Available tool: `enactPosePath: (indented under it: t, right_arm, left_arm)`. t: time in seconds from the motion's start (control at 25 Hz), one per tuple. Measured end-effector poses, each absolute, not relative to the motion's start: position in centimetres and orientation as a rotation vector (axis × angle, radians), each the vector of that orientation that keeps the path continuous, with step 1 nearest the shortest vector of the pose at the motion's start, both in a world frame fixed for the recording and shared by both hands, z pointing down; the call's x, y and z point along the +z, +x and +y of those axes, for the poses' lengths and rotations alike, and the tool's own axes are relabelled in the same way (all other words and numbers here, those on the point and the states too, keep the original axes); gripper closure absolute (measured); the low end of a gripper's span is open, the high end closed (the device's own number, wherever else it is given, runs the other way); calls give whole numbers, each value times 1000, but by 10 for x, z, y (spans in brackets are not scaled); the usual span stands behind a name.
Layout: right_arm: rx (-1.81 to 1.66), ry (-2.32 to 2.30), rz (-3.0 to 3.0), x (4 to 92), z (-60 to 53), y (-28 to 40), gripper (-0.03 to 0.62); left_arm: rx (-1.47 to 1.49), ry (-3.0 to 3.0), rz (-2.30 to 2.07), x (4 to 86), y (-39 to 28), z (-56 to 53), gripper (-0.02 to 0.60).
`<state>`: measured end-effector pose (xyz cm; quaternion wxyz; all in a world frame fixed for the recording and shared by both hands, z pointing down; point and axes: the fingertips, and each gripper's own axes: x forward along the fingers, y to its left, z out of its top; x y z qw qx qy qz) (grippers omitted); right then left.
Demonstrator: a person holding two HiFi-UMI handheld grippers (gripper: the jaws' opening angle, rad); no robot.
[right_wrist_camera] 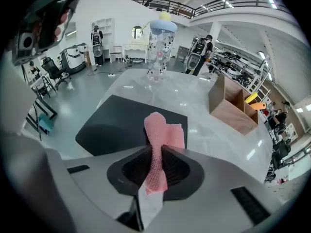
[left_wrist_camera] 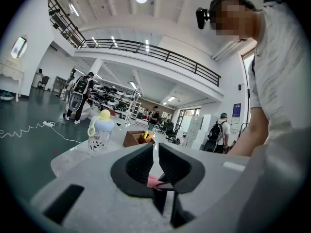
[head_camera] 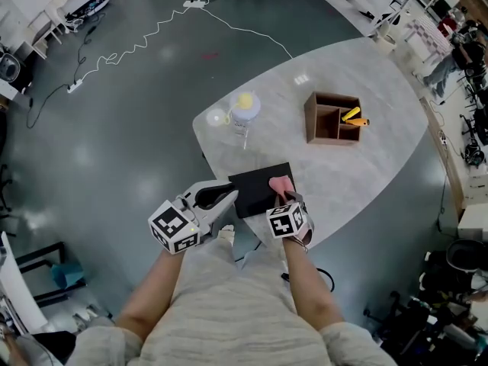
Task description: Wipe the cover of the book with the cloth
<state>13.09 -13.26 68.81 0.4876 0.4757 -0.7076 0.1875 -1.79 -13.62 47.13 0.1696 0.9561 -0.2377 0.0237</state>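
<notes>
Two forearms (head_camera: 309, 284), nearest, lead to my two tongs at the near tabletop (head_camera: 374, 166) edge. Left tongs (head_camera: 232, 197): closed to a slit on the left edge of the one black book (head_camera: 255, 185). Right tongs (head_camera: 284, 197): clamped on the one pink cloth (head_camera: 280, 183), which lies over the book's right end. The book lies flat between both tongs. Beyond stand one lidded bottle (head_camera: 245, 109) and one wooden box (head_camera: 333, 120), well apart. Tabletop: pale grey, rounded. Floor (head_camera: 114, 136): dark grey, with one white cable (head_camera: 137, 48) trailing across a large hall.
</notes>
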Motion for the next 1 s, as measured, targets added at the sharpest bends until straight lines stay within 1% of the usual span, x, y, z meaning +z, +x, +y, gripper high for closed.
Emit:
enactPosePath:
  t: [0.56,0.72,0.88,1.0]
  right_arm:
    - [566,958,-1922,688,-101,24,539]
    - [694,860,-2040,686,-94,-8,539]
    - [840,703,-2333,658,-95,-50,539]
    - [895,682,-2399,652,-110,-54,539]
  left_arm:
    - [55,2718,-706,469,-34,-128,535]
    - [56,2719,-715,468,-36,-128,535]
    - [63,2716,-728,467,-40,-128,535]
    - [70,2713,-736,467,-41,-130,535]
